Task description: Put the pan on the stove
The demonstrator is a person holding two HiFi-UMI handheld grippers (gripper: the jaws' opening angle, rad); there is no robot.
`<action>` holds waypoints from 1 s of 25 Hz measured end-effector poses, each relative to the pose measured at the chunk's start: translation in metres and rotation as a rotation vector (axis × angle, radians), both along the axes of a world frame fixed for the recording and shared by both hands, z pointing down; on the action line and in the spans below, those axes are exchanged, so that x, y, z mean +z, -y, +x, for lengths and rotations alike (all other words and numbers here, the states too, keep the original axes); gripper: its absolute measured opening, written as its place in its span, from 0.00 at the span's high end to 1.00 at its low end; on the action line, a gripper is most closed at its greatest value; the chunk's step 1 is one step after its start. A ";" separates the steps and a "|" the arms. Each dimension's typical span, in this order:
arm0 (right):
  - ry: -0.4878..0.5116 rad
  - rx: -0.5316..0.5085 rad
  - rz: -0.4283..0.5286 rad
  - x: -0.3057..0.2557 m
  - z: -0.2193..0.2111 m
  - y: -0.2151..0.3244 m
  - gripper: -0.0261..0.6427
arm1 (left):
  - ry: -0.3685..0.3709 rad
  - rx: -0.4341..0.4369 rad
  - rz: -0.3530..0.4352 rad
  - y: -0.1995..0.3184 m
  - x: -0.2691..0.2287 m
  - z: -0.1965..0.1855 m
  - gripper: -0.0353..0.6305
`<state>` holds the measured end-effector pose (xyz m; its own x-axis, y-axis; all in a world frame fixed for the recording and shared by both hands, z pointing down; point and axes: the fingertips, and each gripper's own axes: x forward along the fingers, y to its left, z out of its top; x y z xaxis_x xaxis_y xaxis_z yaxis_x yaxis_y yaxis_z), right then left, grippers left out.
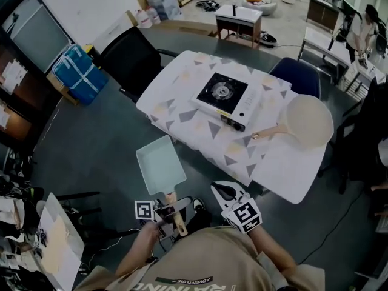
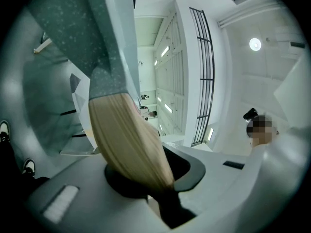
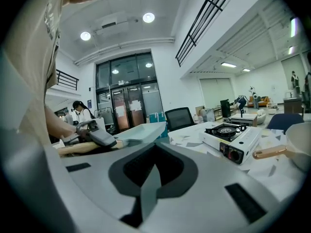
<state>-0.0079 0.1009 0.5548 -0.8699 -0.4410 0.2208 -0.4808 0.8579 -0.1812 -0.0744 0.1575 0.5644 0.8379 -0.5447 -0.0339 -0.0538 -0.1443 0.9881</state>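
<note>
A square pale green pan (image 1: 159, 165) with a wooden handle (image 2: 129, 140) hangs in the air off the near left edge of the table. My left gripper (image 1: 171, 210) is shut on that handle, which fills the left gripper view between the jaws (image 2: 146, 183). The portable gas stove (image 1: 225, 96) stands in the middle of the table, also in the right gripper view (image 3: 232, 136). My right gripper (image 1: 225, 193) is beside the left one, low and near my body, shut and holding nothing (image 3: 150, 178). A round cream pan (image 1: 308, 123) lies on the table right of the stove.
The table (image 1: 182, 80) has a white cloth with a triangle pattern. A black chair (image 1: 130, 59) stands at its far left and a blue chair (image 1: 297, 74) behind it. A blue bag (image 1: 79, 71) sits on the floor at left. A person (image 1: 364, 29) stands far right.
</note>
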 end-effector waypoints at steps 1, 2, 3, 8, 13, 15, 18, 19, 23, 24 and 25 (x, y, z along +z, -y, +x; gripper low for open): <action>-0.007 0.008 0.004 -0.001 -0.002 0.006 0.96 | 0.006 0.012 0.002 0.006 0.001 -0.004 0.85; -0.012 0.017 0.008 -0.003 -0.004 0.013 0.96 | 0.014 0.027 0.008 0.013 0.002 -0.009 0.85; -0.017 0.028 0.015 -0.005 -0.007 0.021 0.96 | 0.021 0.042 0.014 0.021 0.002 -0.013 0.85; -0.020 0.108 0.038 -0.019 -0.027 0.055 0.96 | 0.022 0.115 0.026 0.054 -0.003 -0.035 0.85; -0.037 0.152 0.039 -0.017 -0.057 0.069 0.96 | 0.034 0.193 0.020 0.084 0.002 -0.059 0.85; -0.041 0.180 0.029 -0.012 -0.067 0.072 0.96 | 0.031 0.224 0.016 0.093 0.003 -0.069 0.85; -0.047 0.232 0.021 -0.006 -0.077 0.078 0.96 | 0.042 0.265 0.009 0.102 0.011 -0.082 0.85; -0.048 0.246 0.020 -0.005 -0.079 0.081 0.96 | 0.044 0.278 0.006 0.106 0.013 -0.086 0.85; -0.061 0.275 -0.012 -0.001 -0.088 0.086 0.96 | 0.027 0.310 -0.009 0.113 0.016 -0.096 0.85; -0.067 0.279 -0.017 0.000 -0.089 0.087 0.96 | 0.030 0.313 -0.011 0.114 0.017 -0.098 0.85; -0.071 0.281 -0.017 0.000 -0.089 0.090 0.96 | 0.034 0.313 -0.009 0.117 0.019 -0.100 0.85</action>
